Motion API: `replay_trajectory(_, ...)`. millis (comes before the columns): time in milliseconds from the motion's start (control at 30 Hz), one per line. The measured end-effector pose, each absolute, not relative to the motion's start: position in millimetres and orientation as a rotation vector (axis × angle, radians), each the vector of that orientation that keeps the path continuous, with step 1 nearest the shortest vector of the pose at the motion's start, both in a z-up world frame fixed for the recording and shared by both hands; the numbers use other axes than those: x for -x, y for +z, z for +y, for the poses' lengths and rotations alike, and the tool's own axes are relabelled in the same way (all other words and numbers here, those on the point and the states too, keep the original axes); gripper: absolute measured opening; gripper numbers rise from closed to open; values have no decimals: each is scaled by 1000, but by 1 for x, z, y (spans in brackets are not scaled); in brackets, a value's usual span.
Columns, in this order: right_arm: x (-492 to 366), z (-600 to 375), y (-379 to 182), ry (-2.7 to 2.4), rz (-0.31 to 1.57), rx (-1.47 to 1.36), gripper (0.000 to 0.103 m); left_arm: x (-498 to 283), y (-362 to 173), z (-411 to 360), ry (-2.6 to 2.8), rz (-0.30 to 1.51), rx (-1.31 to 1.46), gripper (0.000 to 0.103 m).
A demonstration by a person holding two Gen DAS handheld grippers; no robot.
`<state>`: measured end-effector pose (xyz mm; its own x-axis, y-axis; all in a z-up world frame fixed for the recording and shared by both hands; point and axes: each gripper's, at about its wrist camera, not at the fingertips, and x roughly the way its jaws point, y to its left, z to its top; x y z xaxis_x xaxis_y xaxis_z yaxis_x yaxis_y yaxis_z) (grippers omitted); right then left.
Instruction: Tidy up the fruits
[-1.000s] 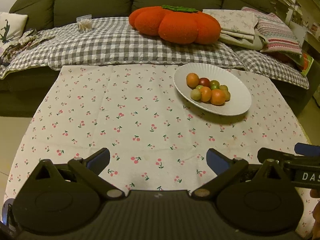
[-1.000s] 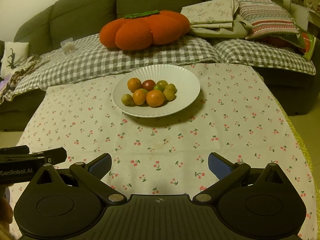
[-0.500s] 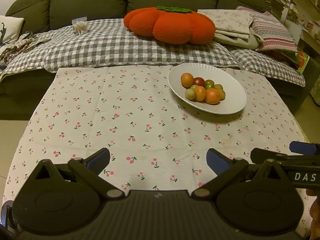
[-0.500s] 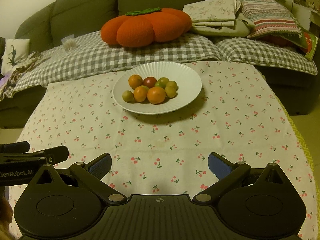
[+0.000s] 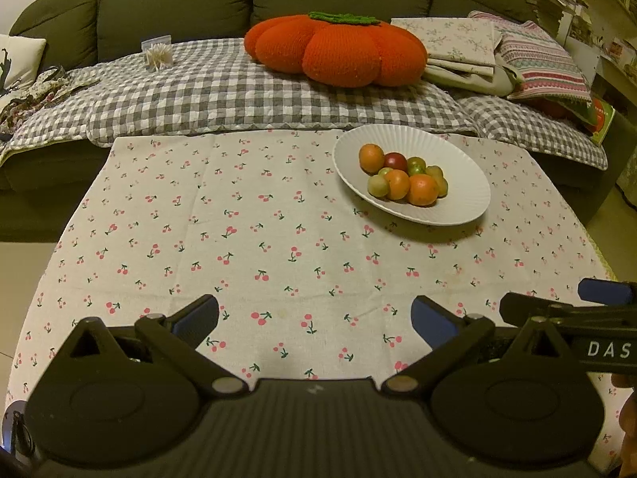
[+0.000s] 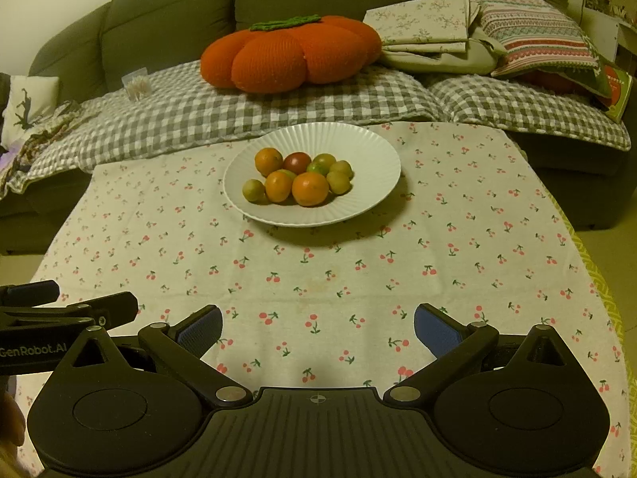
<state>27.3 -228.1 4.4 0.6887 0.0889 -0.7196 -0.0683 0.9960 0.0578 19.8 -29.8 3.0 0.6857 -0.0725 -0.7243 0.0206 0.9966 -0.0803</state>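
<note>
Both views have edged slightly; each hand-held gripper, left (image 5: 314, 318) and right (image 6: 317, 328), hangs released, empty. Round fruits (image 6: 296, 179) fill the ribbed white plate (image 6: 374, 147), upper centre.

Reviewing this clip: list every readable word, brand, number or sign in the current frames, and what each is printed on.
"DAS", cut off by the frame edge: on the right gripper, seen from the left wrist view.
"GenRobot.AI", first letter partly cut off: on the left gripper, seen from the right wrist view.
Print on the book at the sofa's right end: too small to read.
</note>
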Motion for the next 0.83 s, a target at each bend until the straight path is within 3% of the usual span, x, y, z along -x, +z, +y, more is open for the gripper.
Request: replay_trajectory(833,-26,-230,9,94,796,-29,103,-22,2,-32,-64,810,60,102)
